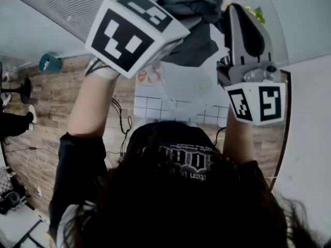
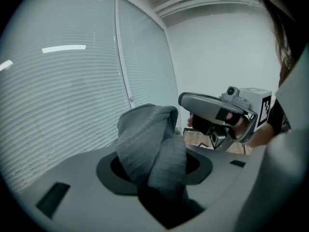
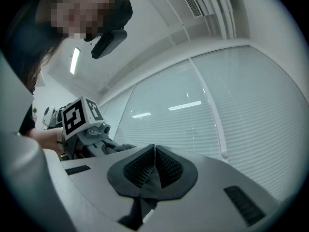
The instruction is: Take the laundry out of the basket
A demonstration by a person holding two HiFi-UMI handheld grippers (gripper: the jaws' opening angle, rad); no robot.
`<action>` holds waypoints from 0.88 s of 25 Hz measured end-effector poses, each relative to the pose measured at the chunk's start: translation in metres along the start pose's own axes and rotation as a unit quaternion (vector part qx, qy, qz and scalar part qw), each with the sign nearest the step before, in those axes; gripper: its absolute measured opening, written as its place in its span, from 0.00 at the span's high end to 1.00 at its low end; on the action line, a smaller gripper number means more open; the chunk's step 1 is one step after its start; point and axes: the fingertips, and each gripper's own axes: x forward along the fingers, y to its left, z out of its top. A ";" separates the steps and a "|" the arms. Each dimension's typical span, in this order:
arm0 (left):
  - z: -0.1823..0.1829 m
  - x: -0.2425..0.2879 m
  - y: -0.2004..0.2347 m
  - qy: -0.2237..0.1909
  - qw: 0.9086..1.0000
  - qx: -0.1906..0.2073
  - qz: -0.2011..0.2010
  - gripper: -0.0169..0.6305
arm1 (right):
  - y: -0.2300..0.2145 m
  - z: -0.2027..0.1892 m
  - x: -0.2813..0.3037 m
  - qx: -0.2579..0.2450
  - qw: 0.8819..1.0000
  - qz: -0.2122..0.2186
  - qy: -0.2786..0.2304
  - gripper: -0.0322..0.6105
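Note:
A grey garment [image 1: 192,15] is bunched up and raised high in front of the window blinds. My left gripper [image 2: 155,164] is shut on it, and the cloth [image 2: 150,141] bulges up out of the jaws and hides the pads. In the head view the left gripper [image 1: 173,19] and its marker cube are at the upper left. To the right of the garment, my right gripper [image 1: 234,12] is held up with its ribbed pads [image 3: 166,166] pressed together. I see nothing between them. The right gripper [image 3: 154,159] points at the blinds. No basket is in view.
Window blinds [image 3: 231,110] fill the background at gripper height. Far below are a wood floor [image 1: 57,107], a white tiled surface [image 1: 155,107], a teal object [image 1: 50,63] and loose cables [image 1: 31,156]. The person's head [image 1: 186,200] fills the lower head view.

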 end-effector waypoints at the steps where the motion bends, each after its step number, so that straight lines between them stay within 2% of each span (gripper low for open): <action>1: 0.002 -0.006 0.003 -0.001 1.000 -0.002 0.010 0.67 | 0.002 0.002 0.000 0.001 1.000 0.006 -0.003 0.91; 4: 0.005 -0.024 0.007 -0.005 0.999 -0.009 0.035 0.67 | 0.011 0.010 0.000 0.005 1.000 0.022 -0.010 0.91; 8: 0.010 -0.048 0.003 -0.016 0.999 -0.013 0.042 0.67 | 0.028 0.019 0.006 0.013 0.999 0.047 -0.020 0.91; 12: 0.010 -0.075 0.013 -0.027 0.997 -0.013 0.068 0.67 | 0.052 0.026 0.015 0.016 0.997 0.071 -0.028 0.91; 22: -0.021 -0.148 0.052 -0.041 0.993 -0.026 0.107 0.67 | 0.122 0.025 0.047 0.021 0.995 0.092 -0.032 0.91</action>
